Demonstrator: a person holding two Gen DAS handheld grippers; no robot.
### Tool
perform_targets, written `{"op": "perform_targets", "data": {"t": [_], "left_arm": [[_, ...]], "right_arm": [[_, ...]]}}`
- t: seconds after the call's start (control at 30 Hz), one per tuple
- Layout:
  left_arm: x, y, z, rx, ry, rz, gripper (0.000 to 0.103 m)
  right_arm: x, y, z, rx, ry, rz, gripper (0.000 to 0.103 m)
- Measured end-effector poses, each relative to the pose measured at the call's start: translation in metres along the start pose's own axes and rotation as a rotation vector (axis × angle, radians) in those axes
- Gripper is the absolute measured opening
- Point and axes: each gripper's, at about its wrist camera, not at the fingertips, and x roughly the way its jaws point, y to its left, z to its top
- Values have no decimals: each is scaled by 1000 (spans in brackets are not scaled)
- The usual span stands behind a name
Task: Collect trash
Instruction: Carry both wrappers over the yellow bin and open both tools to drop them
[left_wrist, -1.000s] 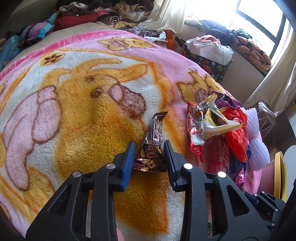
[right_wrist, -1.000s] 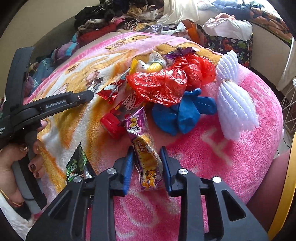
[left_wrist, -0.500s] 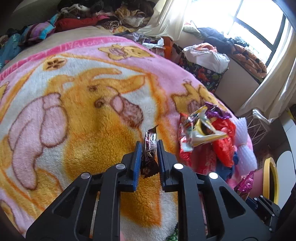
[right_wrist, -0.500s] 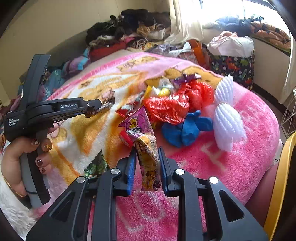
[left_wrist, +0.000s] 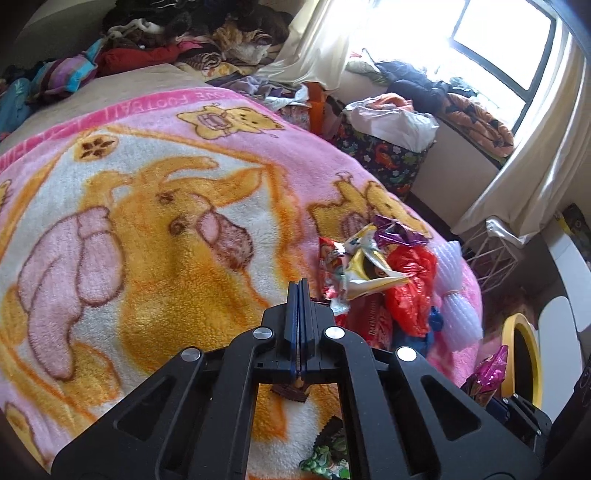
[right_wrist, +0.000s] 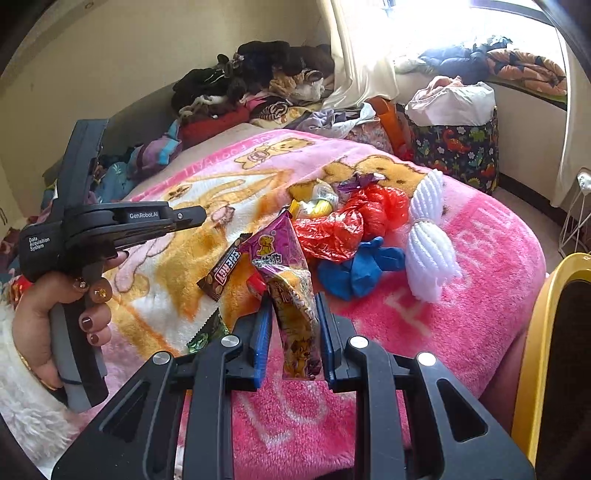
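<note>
My left gripper (left_wrist: 300, 286) is shut with its jaws pressed together; a brown chocolate wrapper (left_wrist: 290, 392) shows just below them, and in the right wrist view it (right_wrist: 221, 271) is in the air below the left gripper (right_wrist: 199, 215). My right gripper (right_wrist: 291, 306) is shut on a purple and yellow snack packet (right_wrist: 291, 291) and holds it above the bed. A heap of trash lies on the pink blanket: red plastic bag (right_wrist: 347, 225), blue bag (right_wrist: 360, 264), yellow wrapper (left_wrist: 364, 269), purple foil (left_wrist: 397, 230).
A white foam net (right_wrist: 430, 236) lies beside the heap. A green wrapper (left_wrist: 327, 454) lies near the blanket's near edge. A yellow-rimmed bin (right_wrist: 543, 332) stands at the right of the bed. Clothes pile up at the headboard (right_wrist: 258, 81); a dinosaur-print bag (right_wrist: 456, 147) stands by the window.
Both grippers rose from the blanket. The left jaws closed fully, the chocolate wrapper now below them. The right gripper lifted the snack packet off the pink blanket.
</note>
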Motion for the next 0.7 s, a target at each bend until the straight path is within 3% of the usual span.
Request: {"op": "perform_targets", "data": {"t": [0.07,0.13,0.23,0.57,0.63,0.7], "left_arm": [[1,1,-1,-2,11,-6,1],[4,1,-5,5,34,-7,17],[11,-3,-12,41,79,-9,25],[33,-14,-35,144,155,36,25],[35,-16,-38,159,164,49,12],[35,-16,-38,164,170,52,12]], "right_arm": [[-4,-1,1,5,-9,-1,22],[-9,-3,3,13,-18,-5,22],[-20,-8,3,32,-40,-14,22],[-57,-42,5,116,-109,-68,22],[-64,-51,6,135,-123,-82,22],[-70,-58,5,153,-135,-93,22]]}}
